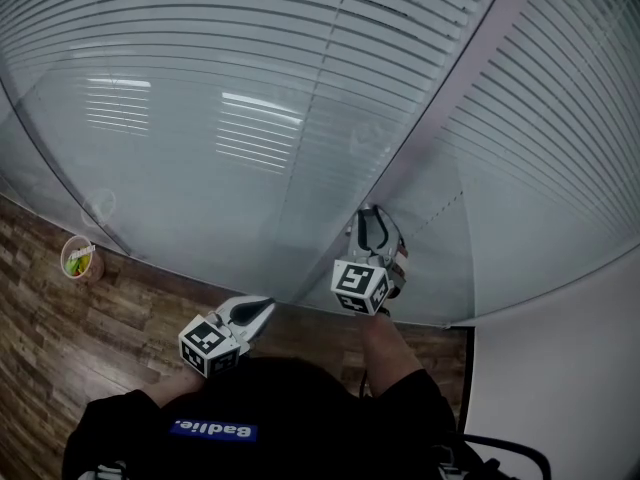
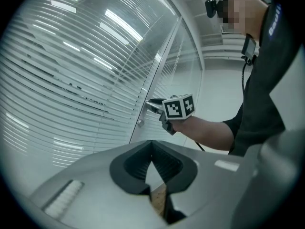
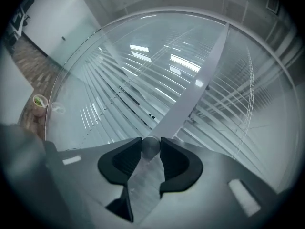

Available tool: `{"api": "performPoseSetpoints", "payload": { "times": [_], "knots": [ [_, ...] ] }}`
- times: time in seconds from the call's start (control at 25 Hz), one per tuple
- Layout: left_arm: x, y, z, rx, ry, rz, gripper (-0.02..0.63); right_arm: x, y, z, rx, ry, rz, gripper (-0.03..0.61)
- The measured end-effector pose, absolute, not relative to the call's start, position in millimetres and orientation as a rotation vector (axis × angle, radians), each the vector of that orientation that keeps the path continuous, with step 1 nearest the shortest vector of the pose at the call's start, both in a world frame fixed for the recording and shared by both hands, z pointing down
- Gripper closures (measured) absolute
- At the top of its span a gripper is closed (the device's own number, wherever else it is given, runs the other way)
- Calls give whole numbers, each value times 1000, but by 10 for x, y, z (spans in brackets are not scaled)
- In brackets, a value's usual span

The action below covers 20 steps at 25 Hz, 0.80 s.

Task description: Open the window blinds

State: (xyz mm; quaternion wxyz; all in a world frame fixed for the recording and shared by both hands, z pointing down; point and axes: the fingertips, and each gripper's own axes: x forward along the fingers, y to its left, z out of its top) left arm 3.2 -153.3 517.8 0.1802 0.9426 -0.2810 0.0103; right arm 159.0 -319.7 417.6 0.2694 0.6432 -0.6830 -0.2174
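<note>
Wood-grain floor (image 1: 60,318) meets a glass partition (image 1: 180,188) with the window blinds (image 1: 250,28) behind it and a white wall (image 1: 560,368) at the right. We record the right hand-held gripper (image 3: 151,143) pinching a round knob (image 3: 151,150) on the grey frame post (image 1: 450,88), while the left hand-held gripper (image 2: 152,149) hangs clear, jaws pressed together and empty. Light reflections veil the slats, and we cannot settle their tilt.

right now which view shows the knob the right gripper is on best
Right gripper view: the knob sits close up between the jaws, on the window frame. In the head view the right gripper covers it; in the left gripper view it is distant and mostly hidden.
</note>
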Motion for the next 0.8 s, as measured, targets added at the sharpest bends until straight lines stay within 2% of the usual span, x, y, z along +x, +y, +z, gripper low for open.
{"api": "performPoseSetpoints", "payload": {
  "times": [0.28, 0.4, 0.48, 0.56, 0.8],
  "knots": [
    [23, -1534, 5176, 2658, -802, 29, 614, 1630, -3205, 4149, 1857, -1979, -352, 449],
    [13, -1525, 5176, 2655, -805, 25, 614, 1638, -3204, 4147, 1845, -1980, -349, 446],
    [7, -1517, 5163, 2652, -804, 17, 614, 1616, -3191, 4147, 1774, -1929, -440, 443],
    [-6, -1527, 5141, 2652, -806, 9, 614, 1559, -3182, 4139, 1656, -1830, -596, 377],
    [-17, -1511, 5115, 2640, -807, 0, 614, 1500, -3141, 4104, 1387, -1532, -952, 379]
  ]
}}
